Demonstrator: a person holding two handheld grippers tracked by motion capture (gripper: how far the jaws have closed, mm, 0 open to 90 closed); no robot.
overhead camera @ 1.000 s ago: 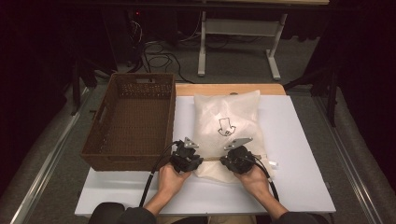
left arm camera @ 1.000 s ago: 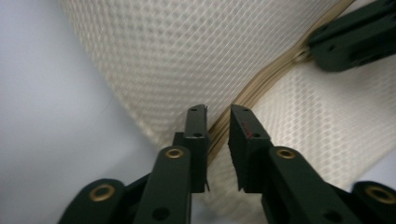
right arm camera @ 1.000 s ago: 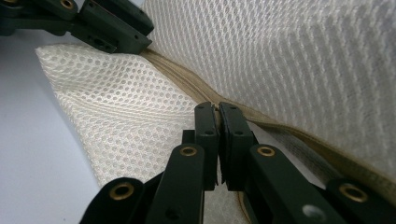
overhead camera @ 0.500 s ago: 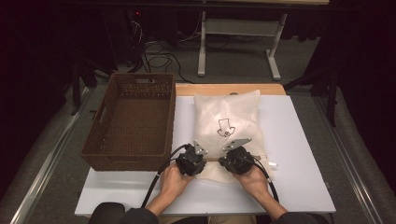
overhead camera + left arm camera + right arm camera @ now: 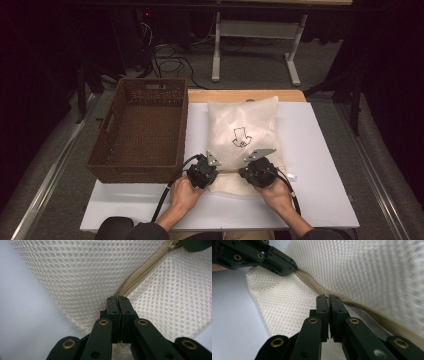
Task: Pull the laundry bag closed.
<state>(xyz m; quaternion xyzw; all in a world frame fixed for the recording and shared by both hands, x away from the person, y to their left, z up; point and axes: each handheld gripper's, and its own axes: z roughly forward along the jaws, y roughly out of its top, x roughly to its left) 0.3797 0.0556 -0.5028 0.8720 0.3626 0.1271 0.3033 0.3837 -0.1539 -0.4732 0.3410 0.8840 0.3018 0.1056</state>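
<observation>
A white mesh bag (image 5: pixel 242 125) with a black arrow drawing lies on the white table (image 5: pixel 325 165). A beige zipper (image 5: pixel 140 273) runs along its near edge. My left gripper (image 5: pixel 218 171) is at that edge. Its jaws have just been closing and now stand shut on the zipper's end (image 5: pixel 118 298), with the mesh around them. My right gripper (image 5: pixel 243 171) is a short way along the same edge, shut on the zipper tape (image 5: pixel 327 297). In the right gripper view the left gripper (image 5: pixel 293 267) pinches the zipper (image 5: pixel 312 285) farther off.
A brown wicker basket (image 5: pixel 150 85) stands on the table's left side, close beside the bag and the left hand. Bare white table lies to the right of the bag and along the front edge. Beyond the table are a dark floor, cables and a desk frame (image 5: pixel 255 30).
The left gripper has shifted slightly toward the bag's near edge and its jaws have closed on the zipper end. The right gripper and the bag have kept still.
</observation>
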